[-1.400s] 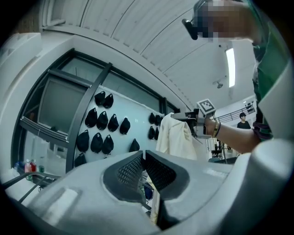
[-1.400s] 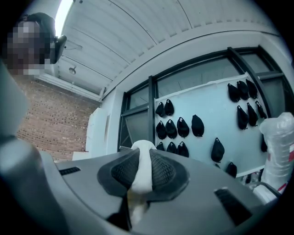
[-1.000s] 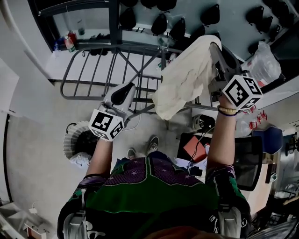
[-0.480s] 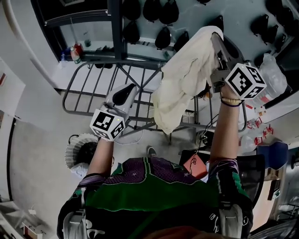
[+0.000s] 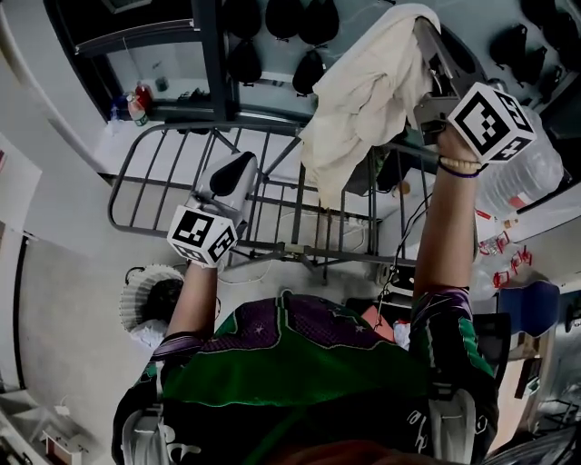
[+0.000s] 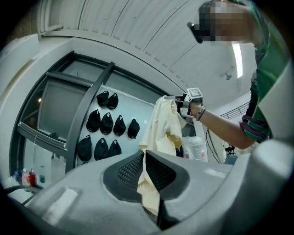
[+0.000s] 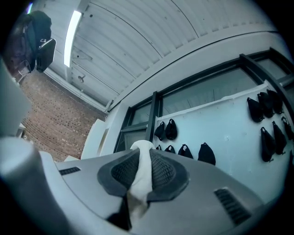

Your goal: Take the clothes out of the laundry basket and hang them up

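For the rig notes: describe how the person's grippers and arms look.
Both the left gripper and right gripper are grey plastic shells with black meshed pads, each carrying a white cube with black square markers. Short sleeves, purple and green striped; bands circle the right wrist.

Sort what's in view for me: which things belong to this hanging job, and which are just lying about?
Job: garment, clamped in the right hand-held gripper; rack; basket; left hand-held gripper, shut.
Lying about: black caps; small bottles; water jug.
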A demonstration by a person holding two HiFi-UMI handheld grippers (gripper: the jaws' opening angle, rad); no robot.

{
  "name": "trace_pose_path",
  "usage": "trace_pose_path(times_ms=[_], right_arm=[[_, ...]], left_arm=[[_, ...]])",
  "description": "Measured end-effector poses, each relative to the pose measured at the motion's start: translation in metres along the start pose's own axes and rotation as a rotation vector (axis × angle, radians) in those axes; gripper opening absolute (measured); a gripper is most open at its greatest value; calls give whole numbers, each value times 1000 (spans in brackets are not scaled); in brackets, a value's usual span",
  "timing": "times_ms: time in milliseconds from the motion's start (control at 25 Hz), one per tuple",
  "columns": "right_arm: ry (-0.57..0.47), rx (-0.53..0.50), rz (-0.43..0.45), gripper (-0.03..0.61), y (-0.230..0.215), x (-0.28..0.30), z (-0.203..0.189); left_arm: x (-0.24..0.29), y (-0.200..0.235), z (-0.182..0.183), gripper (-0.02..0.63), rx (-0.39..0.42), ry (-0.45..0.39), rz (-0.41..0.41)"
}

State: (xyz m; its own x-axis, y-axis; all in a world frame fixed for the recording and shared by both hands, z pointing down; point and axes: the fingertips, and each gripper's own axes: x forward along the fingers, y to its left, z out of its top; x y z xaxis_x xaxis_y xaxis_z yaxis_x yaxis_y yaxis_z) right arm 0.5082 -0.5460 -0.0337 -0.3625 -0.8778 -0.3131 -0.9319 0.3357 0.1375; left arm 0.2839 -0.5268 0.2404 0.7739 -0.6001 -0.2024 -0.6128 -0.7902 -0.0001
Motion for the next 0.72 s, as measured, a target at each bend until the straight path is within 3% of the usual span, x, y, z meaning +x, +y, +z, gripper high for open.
trace_pose_path(times_ms=[200, 720], right_arm=[[51, 41, 11, 54, -10, 4, -39], [351, 169, -33, 55, -34, -47, -201]], left_arm=[[7, 4, -10, 20, -10, 18, 9], [8, -10, -44, 20, -45, 102, -21]])
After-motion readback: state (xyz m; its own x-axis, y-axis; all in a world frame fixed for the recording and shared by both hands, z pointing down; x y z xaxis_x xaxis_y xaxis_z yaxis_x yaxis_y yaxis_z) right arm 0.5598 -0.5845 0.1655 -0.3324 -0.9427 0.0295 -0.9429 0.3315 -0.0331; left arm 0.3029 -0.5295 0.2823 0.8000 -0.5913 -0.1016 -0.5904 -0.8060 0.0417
